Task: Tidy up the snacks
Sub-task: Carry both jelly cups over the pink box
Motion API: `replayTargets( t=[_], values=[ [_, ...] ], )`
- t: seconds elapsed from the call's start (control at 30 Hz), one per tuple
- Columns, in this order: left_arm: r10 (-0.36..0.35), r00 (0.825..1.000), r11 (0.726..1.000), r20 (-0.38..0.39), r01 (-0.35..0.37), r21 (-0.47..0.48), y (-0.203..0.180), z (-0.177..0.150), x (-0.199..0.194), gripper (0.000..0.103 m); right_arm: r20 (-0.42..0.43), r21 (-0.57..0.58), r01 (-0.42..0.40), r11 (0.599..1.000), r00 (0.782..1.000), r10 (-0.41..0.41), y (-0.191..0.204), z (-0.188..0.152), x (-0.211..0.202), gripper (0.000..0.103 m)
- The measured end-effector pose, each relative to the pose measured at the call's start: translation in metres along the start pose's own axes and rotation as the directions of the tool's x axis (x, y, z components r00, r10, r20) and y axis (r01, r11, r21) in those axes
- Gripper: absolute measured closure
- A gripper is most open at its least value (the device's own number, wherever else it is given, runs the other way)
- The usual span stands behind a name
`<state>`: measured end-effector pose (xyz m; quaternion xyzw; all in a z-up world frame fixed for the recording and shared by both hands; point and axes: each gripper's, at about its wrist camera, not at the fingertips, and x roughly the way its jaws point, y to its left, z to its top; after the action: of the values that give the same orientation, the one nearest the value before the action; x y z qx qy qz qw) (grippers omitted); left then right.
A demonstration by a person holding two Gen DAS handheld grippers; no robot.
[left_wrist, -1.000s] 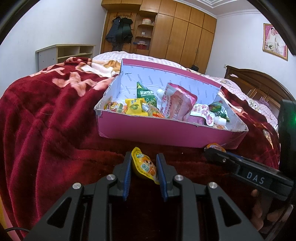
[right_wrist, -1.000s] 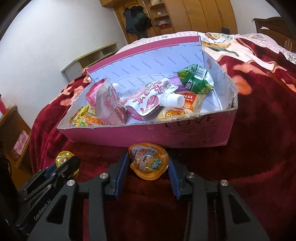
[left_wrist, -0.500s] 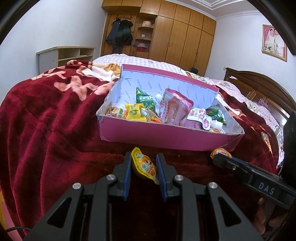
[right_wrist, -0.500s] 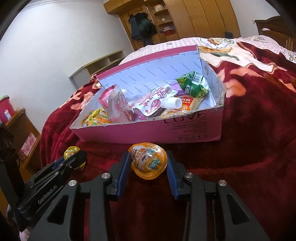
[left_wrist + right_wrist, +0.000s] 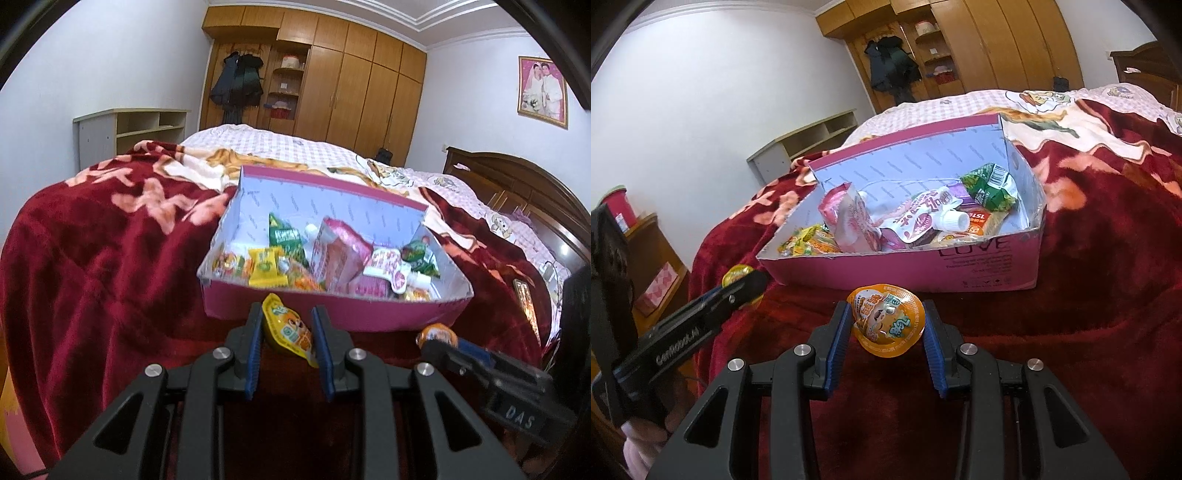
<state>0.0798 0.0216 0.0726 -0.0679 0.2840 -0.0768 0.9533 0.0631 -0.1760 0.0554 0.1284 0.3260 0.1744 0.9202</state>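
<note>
A pink cardboard box with several snack packets inside lies on a dark red blanket. My left gripper is shut on a yellow jelly cup, held edge-on just short of the box's near wall. My right gripper is shut on an orange jelly cup, its lid facing the camera, also in front of the box. The right gripper shows at the lower right of the left wrist view. The left gripper shows at the left of the right wrist view.
The blanket covers a bed with a wooden headboard at the right. A low shelf unit and wooden wardrobes stand behind. A small wooden cabinet with a red container stands beside the bed.
Both grippers have risen a little with their jelly cups, so the box sits lower and farther in both views. Their grips are unchanged.
</note>
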Motion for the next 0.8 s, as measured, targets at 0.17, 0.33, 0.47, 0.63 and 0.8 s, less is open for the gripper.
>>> replayTargets(
  t=[0.17, 0.33, 0.47, 0.63, 0.8],
  values=[
    [-0.008, 1.0, 1.0, -0.001, 0.008, 0.006, -0.001, 0.014, 0.007, 0.076, 0.012, 0.0, -0.004, 1.0, 1.0, 0.004, -0.001, 0.001, -0.003, 0.064],
    [-0.004, 1.0, 1.0, 0.009, 0.004, 0.017, -0.002, 0.027, 0.016, 0.076, 0.015, -0.003, -0.003, 1.0, 1.0, 0.003, -0.001, 0.001, -0.004, 0.064],
    [-0.005, 1.0, 1.0, 0.013, 0.005, 0.019, -0.003, 0.038, 0.027, 0.076, 0.016, -0.004, -0.003, 1.0, 1.0, 0.003, -0.001, 0.001, -0.004, 0.064],
    [-0.001, 1.0, 1.0, 0.006, 0.001, 0.027, -0.004, 0.047, 0.042, 0.076, 0.026, -0.015, -0.001, 1.0, 1.0, 0.002, 0.0, 0.004, -0.007, 0.064],
    [0.007, 1.0, 0.999, -0.009, -0.007, 0.04, -0.006, 0.055, 0.058, 0.076, 0.051, -0.032, 0.004, 0.999, 0.999, -0.002, 0.001, 0.014, -0.014, 0.064]
  ],
)
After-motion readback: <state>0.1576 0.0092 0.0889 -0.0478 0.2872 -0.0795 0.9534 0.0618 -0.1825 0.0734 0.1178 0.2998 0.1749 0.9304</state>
